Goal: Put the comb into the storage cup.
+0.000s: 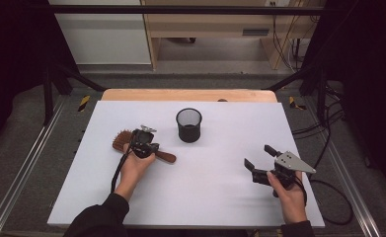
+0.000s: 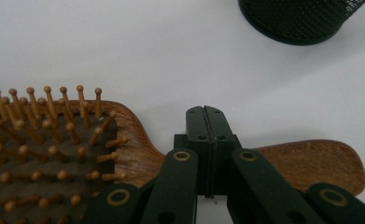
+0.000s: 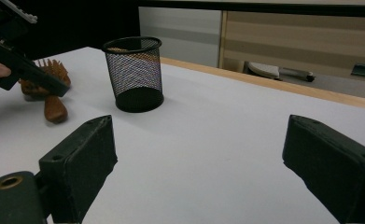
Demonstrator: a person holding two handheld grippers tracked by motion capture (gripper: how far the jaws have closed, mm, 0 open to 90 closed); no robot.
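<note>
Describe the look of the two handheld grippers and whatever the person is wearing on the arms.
Both grippers are black. The left gripper has flat link arms with brass-coloured rivet rings. The right gripper has two blocky rectangular pads and a grey three-cornered plate on top. A black cable trails from the left one; another loops off the right. The sleeves are dark.

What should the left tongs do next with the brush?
Probably open a little and settle around the brush's neck. The left tongs are shut, tips together over the wood between bristles and handle, with nothing gripped. The cup stands open nearby, and the right tongs wait open.
</note>
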